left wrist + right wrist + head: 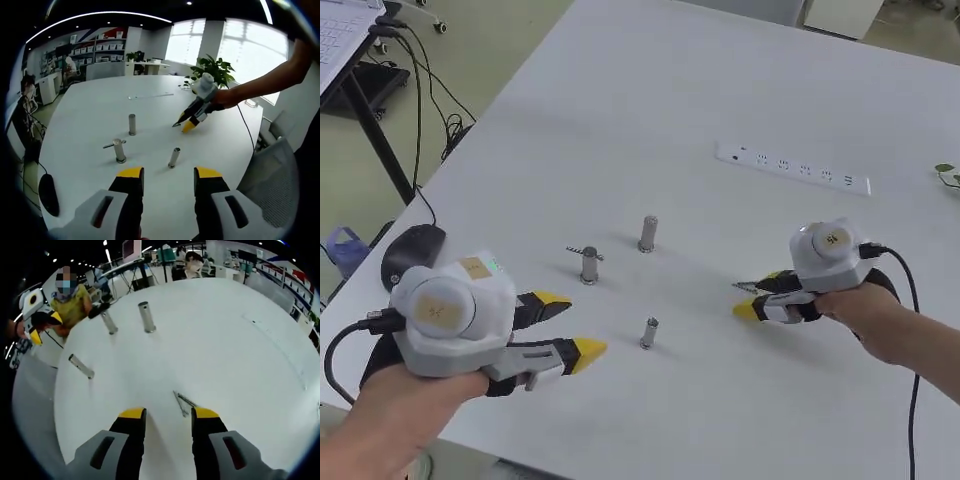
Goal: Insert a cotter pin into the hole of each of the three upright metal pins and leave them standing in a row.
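On the white table (pixel 650 120), three metal pins are being shown upright: the far pin (pixel 647 232), the middle pin (pixel 589 265), through whose top a cotter pin (pixel 582 252) is being carried crosswise, and the near pin (pixel 649 332). At lower left, the left gripper (pixel 570 323) is being held in a closed fist, jaws spread apart with nothing between them, pointing towards the near pin. At right, the right gripper (pixel 755 295) is being held rolled onto its side, low over the table, jaws likewise apart; a loose cotter pin (pixel 182 403) is being seen just beside one jaw tip, contact not discernible
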`<state>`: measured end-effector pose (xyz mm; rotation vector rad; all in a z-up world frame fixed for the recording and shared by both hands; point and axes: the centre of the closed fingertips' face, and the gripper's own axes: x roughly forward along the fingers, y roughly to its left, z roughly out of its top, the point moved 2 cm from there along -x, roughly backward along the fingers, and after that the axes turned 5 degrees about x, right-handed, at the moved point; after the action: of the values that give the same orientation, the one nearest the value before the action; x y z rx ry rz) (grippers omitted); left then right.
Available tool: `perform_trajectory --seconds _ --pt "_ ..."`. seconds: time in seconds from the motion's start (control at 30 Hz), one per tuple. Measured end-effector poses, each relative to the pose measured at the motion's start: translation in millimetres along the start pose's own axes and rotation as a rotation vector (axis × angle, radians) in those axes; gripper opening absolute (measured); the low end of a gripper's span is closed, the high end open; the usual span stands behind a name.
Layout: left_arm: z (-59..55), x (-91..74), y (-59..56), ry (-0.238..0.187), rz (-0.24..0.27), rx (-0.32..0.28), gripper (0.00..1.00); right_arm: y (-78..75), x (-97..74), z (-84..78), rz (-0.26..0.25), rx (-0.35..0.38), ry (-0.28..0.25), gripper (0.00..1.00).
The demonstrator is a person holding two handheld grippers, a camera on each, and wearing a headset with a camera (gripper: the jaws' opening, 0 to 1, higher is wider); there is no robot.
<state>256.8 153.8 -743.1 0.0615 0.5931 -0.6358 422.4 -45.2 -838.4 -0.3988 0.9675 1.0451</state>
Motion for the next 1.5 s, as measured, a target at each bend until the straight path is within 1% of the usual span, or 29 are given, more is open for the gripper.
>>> perform_trajectory --seconds 0.1,0.33,0.63,0.8,1.07,1.2,1.33,1.5 --pt "0.1 0.4 1.1 0.0 -0.002 0.001 0.39 -4.7 0.3 0.6 -0.005 -0.055 0.032 0.31" --pt "2.0 1.3 2.5 -0.003 -0.003 -0.001 0.38 -15.8 4.0 2.9 -0.022 -0.151 0.08 0.22" --pt "0.7 3.7 2.6 0.0 -0.009 -0.001 0.38 -14.4 4.8 6.0 -0.006 -0.224 0.108 0.18" --pt "0.9 4.3 2.1 0.0 -0.012 0.0 0.38 -16.1 6.0 7.5 -0.009 -0.229 0.112 0.12" --pt "1.4 4.9 -0.6 0.0 -0.016 0.0 0.38 -10.2 7.3 5.7 0.003 -0.287 0.128 0.06" --pt "2.8 6.2 -3.0 -0.003 -0.021 -0.002 0.38 -9.4 7.5 5.5 -0.002 -0.313 0.142 0.05" --pt "4.2 7.6 -3.4 -0.006 -0.024 -0.001 0.37 -10.3 7.4 5.4 -0.01 -0.311 0.146 0.03" --pt "5.4 7.4 -4.0 -0.007 -0.024 0.0 0.37 -13.1 7.8 4.7 -0.025 -0.283 0.134 0.02"
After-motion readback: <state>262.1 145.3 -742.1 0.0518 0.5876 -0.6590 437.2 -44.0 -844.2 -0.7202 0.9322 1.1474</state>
